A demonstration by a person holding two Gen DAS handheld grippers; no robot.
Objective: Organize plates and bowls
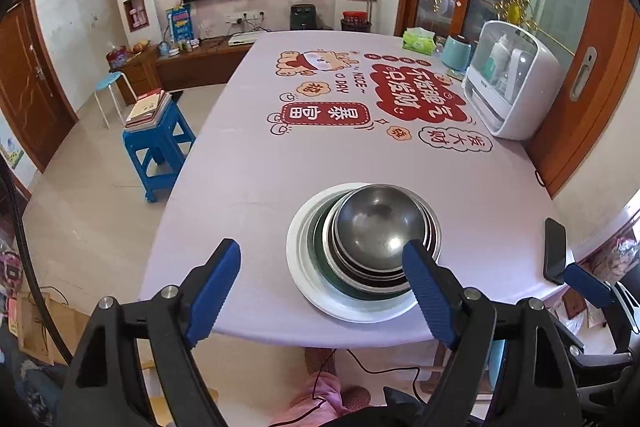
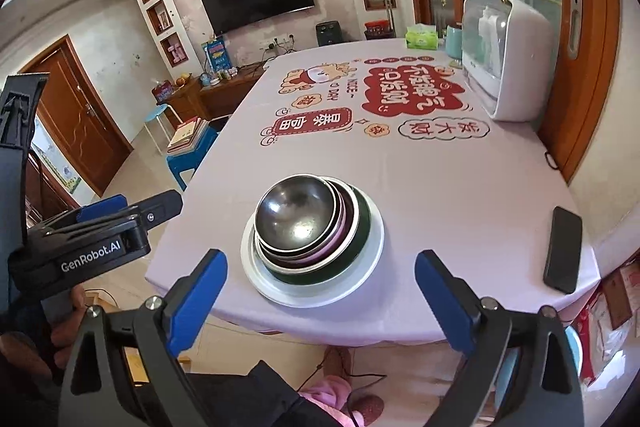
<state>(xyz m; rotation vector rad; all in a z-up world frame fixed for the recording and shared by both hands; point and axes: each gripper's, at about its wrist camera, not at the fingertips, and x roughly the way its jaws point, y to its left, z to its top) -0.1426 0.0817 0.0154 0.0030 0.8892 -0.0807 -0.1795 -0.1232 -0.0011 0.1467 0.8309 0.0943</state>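
Plainly, both the left gripper [image 1: 322, 285] and right gripper [image 2: 320, 297] gape wide, empty. Bowls [image 2: 298, 223] sit nested on a plate [image 2: 372, 251] near the table's [image 2: 460, 179] near edge; the lower bowls show only rims.

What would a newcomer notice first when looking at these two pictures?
First, the stack of nested metal bowls on a white plate, near the front edge of the table. Behind it, the big red cartoon print covers the lilac tablecloth. A black phone lies at the right edge, and both claws, left and right, hang open and empty.
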